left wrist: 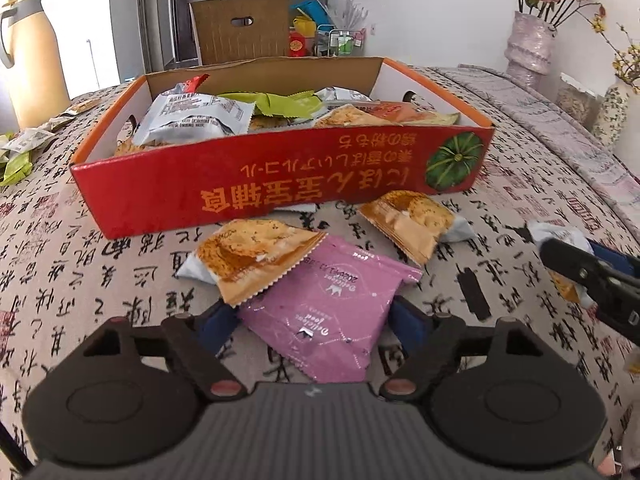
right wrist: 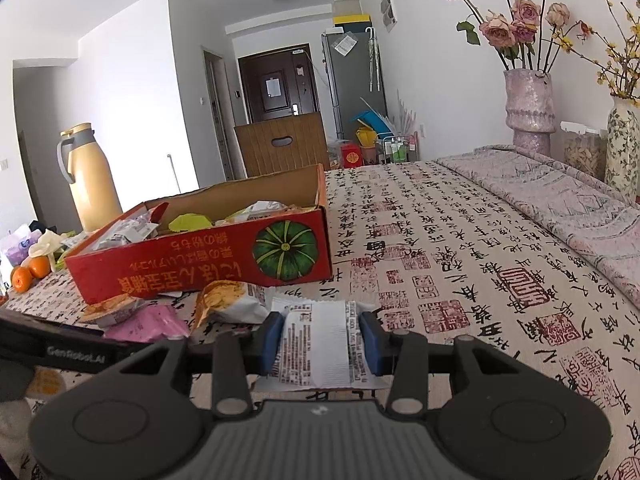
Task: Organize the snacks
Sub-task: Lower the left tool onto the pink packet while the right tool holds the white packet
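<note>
A shallow red cardboard box (left wrist: 280,192), printed with a green pumpkin and upside-down lettering, sits open on a cloth (right wrist: 460,248) covered in black calligraphy and red seals. It is heaped with crinkled foil packets, grey, lime and orange; how deep the heap goes cannot be told. Just in front of its near wall lie three loose packets: an orange one (left wrist: 252,260) overlapping the top corner of a glossy pink packet (left wrist: 332,316), and a second orange one (left wrist: 408,220) to their right. The left gripper (left wrist: 312,322) straddles the pink packet, its blue pads standing just beside the packet's edges with a sliver of gap on each side, so nothing is gripped. The right gripper (right wrist: 320,340) is clamped on a white packet (right wrist: 316,348) with fine print, its crimped end jutting forward; the packet's underside is hidden. Right of the box the cloth runs bare to a folded grey blanket (right wrist: 560,200). More wrappers (left wrist: 20,152) at the left edge are cut off.
</note>
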Action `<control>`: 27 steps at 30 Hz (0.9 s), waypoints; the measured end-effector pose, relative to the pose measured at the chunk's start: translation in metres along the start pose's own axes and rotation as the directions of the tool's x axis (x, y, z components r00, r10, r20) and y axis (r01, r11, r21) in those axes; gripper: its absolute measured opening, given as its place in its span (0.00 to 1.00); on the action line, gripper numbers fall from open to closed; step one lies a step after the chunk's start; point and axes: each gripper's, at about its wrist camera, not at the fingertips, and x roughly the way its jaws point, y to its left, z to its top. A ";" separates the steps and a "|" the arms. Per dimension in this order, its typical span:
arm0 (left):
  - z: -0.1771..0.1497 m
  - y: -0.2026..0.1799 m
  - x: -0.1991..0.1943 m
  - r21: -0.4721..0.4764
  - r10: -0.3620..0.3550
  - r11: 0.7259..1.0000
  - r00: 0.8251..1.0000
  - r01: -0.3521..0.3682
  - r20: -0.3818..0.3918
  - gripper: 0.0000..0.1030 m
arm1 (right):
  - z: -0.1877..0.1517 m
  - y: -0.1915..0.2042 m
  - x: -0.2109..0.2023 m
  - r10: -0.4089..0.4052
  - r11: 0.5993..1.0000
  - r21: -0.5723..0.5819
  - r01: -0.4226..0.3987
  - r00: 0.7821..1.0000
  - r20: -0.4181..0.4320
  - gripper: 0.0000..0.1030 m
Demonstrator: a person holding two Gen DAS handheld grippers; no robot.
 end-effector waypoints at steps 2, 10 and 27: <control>-0.004 -0.001 -0.005 0.001 -0.008 1.000 1.000 0.008 0.002 0.79 | -0.001 0.001 -0.002 0.001 1.000 -0.002 -0.001 1.000 0.001 0.40; -0.017 -0.003 -0.026 0.015 -0.026 1.000 0.999 0.026 0.030 0.79 | -0.002 0.004 -0.006 0.002 1.000 -0.006 -0.002 1.000 0.003 0.40; -0.032 -0.011 -0.057 0.064 -0.033 0.998 0.995 0.027 0.096 0.77 | -0.003 0.014 -0.029 0.006 1.000 -0.027 -0.005 1.000 0.030 0.40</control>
